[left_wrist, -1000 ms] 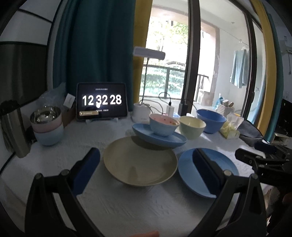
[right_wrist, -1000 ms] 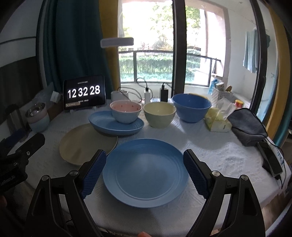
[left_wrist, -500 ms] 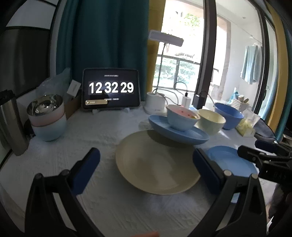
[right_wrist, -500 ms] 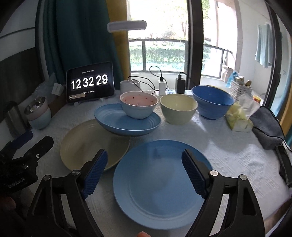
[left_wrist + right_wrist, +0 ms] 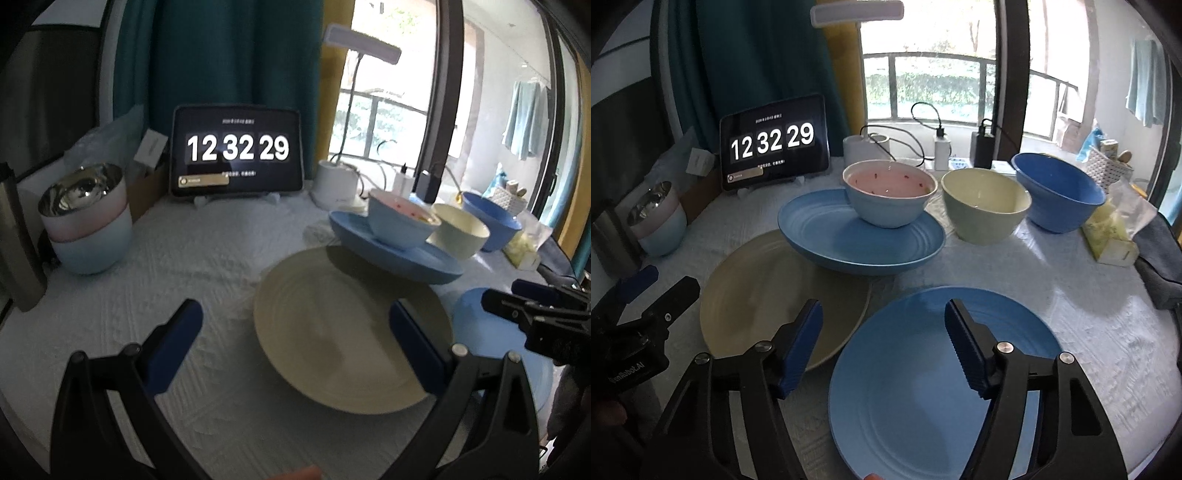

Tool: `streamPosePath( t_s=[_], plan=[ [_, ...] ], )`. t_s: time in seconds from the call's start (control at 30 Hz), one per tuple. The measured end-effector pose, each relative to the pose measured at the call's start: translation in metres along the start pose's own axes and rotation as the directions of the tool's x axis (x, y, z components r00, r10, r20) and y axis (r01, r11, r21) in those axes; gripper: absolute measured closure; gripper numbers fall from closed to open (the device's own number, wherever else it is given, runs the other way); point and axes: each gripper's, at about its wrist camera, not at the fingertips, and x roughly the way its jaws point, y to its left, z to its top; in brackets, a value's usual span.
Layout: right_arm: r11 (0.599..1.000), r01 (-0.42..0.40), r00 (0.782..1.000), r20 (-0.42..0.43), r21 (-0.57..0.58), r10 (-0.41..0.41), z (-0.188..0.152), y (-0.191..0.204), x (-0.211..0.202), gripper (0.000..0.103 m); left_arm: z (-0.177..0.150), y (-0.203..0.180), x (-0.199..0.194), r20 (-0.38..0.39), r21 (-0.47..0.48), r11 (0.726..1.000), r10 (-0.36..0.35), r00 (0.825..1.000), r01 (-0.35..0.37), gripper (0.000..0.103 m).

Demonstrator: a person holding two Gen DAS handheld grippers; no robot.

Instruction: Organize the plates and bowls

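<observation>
A beige plate [image 5: 347, 332] [image 5: 768, 295] lies on the white tablecloth. A blue dish [image 5: 857, 232] [image 5: 399, 251] rests partly on its far rim and carries a pale blue bowl with a pink inside [image 5: 890, 195] [image 5: 399, 221]. A flat blue plate [image 5: 942, 380] [image 5: 491, 332] lies at the front right. A cream bowl [image 5: 986, 206] and a dark blue bowl [image 5: 1056, 192] stand behind. My left gripper [image 5: 295, 325] is open and empty over the beige plate's left rim. My right gripper [image 5: 882, 332] is open and empty over the flat blue plate's left edge.
Stacked bowls with a steel one on top [image 5: 88, 218] stand at the far left beside a metal flask [image 5: 18, 236]. A tablet clock [image 5: 236, 147], a lamp base [image 5: 336, 181], chargers [image 5: 942, 147], a tissue pack [image 5: 1112, 232] and a dark cloth [image 5: 1160, 258] ring the table.
Both grippers have moved forward and lower toward the table. The left view has swung left. The right gripper's fingers have narrowed somewhat but stay open. No dish has moved.
</observation>
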Motion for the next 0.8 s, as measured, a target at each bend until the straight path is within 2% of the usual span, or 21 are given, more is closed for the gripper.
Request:
streamPosePath(
  t_s=[0.1, 0.3, 0.4, 0.67, 0.73, 0.8],
  plan=[
    [1.0, -0.008, 1.0, -0.024, -0.003, 0.008, 0.003, 0.003, 0.012, 0.041, 0.0, 0.003, 0.011, -0.032, -0.008, 1.0, 0.004, 0.999, -0.004, 0.002],
    [0.999, -0.028, 0.998, -0.062, -0.024, 0.027, 0.01, 0.01, 0.032, 0.048, -0.002, 0.01, 0.027, -0.084, -0.027, 1.0, -0.016, 0.996, 0.014, 0.004],
    [0.999, -0.04, 0.996, -0.083, -0.029, 0.038, 0.012, 0.014, 0.042, 0.049, -0.003, 0.012, 0.035, -0.117, -0.035, 0.999, -0.032, 0.993, 0.028, 0.012],
    [0.998, -0.051, 0.992, -0.115, -0.047, 0.045, 0.015, 0.02, 0.058, 0.051, -0.007, 0.016, 0.05, -0.187, -0.074, 0.996, -0.067, 0.98, 0.054, 0.024],
    [0.998, -0.048, 0.991, -0.129, -0.048, 0.041, 0.014, 0.02, 0.062, 0.052, -0.008, 0.018, 0.053, -0.207, -0.088, 0.995, -0.071, 0.976, 0.054, 0.034],
    [0.998, -0.046, 0.99, -0.138, -0.049, 0.038, 0.014, 0.022, 0.066, 0.056, -0.009, 0.02, 0.057, -0.232, -0.097, 0.994, -0.068, 0.97, 0.047, 0.04]
  ],
)
